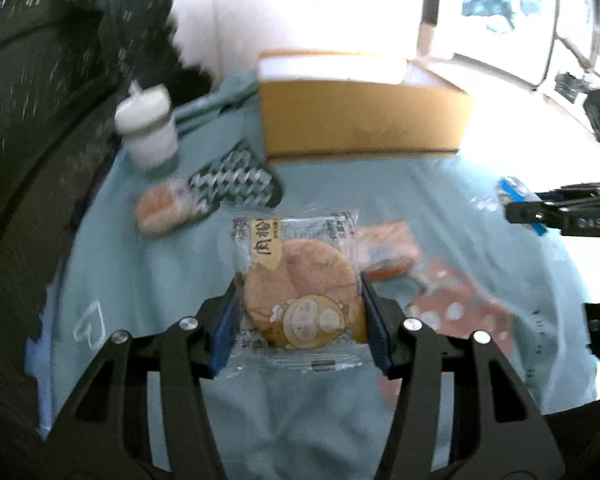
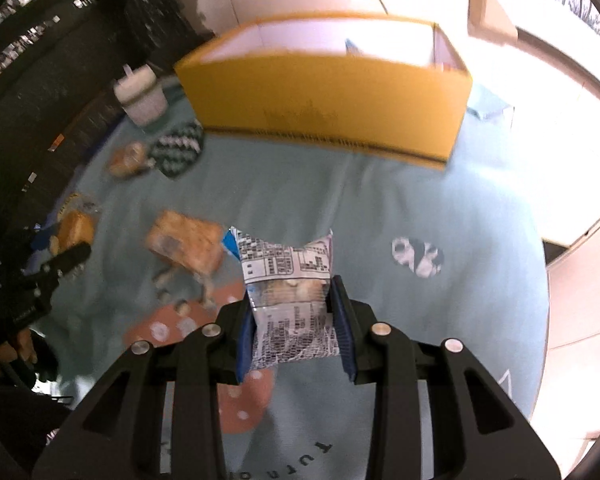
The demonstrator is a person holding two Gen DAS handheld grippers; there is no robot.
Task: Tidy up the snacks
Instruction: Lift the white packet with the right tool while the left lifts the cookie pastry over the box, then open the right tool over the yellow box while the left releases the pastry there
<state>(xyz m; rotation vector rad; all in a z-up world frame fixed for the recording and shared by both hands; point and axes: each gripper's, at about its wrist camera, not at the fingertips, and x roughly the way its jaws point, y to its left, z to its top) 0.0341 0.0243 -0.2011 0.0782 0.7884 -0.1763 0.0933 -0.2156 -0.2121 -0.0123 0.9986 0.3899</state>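
Your left gripper [image 1: 298, 312] clamped the pastry packet [image 1: 296, 292], your right gripper [image 2: 294, 316] a snack bag [image 2: 290, 300], above teal cloth [image 2: 300, 200] before the yellow box [image 2: 324, 96]; behind it, possibly windows.

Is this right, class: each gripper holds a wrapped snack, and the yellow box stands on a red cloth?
Not quite. The right wrist view shows the yellow box on a pale teal cloth, not red. Both the left gripper and right gripper do hold wrapped snacks.
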